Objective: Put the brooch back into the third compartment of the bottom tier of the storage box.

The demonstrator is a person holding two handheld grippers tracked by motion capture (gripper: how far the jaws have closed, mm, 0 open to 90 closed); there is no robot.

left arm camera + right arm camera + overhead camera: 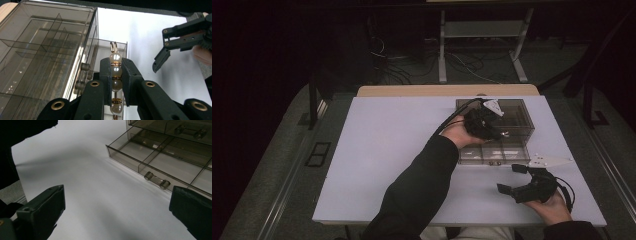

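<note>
In the high view, a smoked clear-plastic drawer box [512, 117] is seen standing toward the far right of the white table [382, 165], with its lowest drawer [494, 155] pulled out toward the person. The left gripper [501, 133] is held just above that open drawer, against the front of the box, while the right gripper [512, 179] rests low over the table, near the drawer's front and on the person's side of it, its jaws spread apart with nothing between them. In the left gripper view, a string of white pearl beads with gold spacers and a gold hook [115, 72] is seen clamped upright between the two black jaws, the box's front close at the left and the drawer below and beyond it. In the right gripper view, the divided drawer with its clear bar handle [157, 180] lies ahead, its compartments apparently bare. The step in hand is judged to be carrying the pearl piece to the drawer; next, it would need to be lowered over one compartment and released, clear of the dividers.
</note>
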